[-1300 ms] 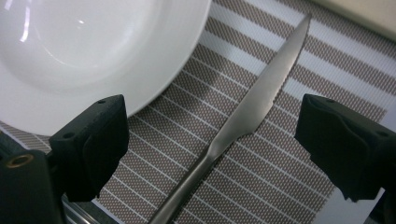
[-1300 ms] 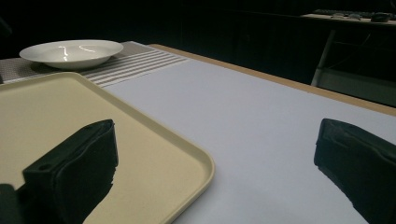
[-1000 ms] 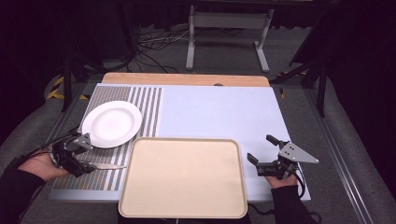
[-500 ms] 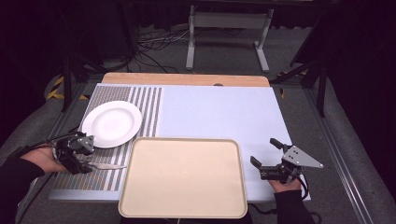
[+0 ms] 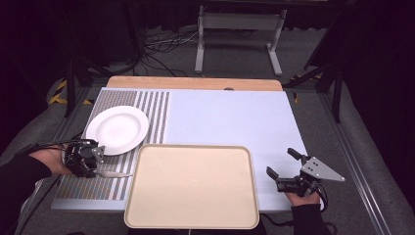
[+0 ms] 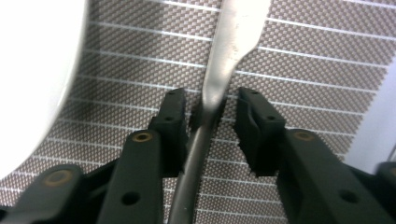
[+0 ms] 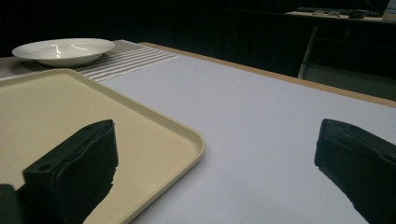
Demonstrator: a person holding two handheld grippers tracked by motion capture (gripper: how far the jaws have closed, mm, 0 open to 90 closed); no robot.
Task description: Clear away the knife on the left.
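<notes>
1. Counter (image 5: 230,120): pale blue-grey rectangular top w/ light wood strip along far edge. Carries all items below.

2. Tray (image 5: 192,185): beige rectangular plastic, rounded corners, raised rim. Sits at near edge of counter, centre. Nothing on it. In right gripper view its corner (image 7: 187,135) lies just beside that tool's near-side jaw.

3. Placemat (image 5: 147,110): grey woven, white stripes, rectangular. Covers left part of counter; tray overlaps its near right portion.

4. Plate (image 5: 117,129): white round ceramic, shallow, on placemat, far-left of tray, close to it w/o clear contact. Also seen in right gripper view (image 7: 63,50) and as a white edge in left gripper view (image 6: 37,84).

5. Right tool (image 5: 284,171): black two-jaw, grey three-cornered plate on top, held in a hand at near right of counter, just beside tray's right rim. Jaws spread wide, nothing between them; released.

6. Left tool (image 5: 100,166): black two-jaw, in a hand at near left, over placemat, just nearside of plate. Jaws have just been closing; handle of knife between them, touching one pad, gap left at the other. Not yet clenched.

7. Knife (image 5: 115,174): silver metal table knife, flat on placemat, between plate and tray's left rim, blade toward tray. Left gripper view: handle (image 6: 205,116) runs lengthwise betw. pads.
</notes>
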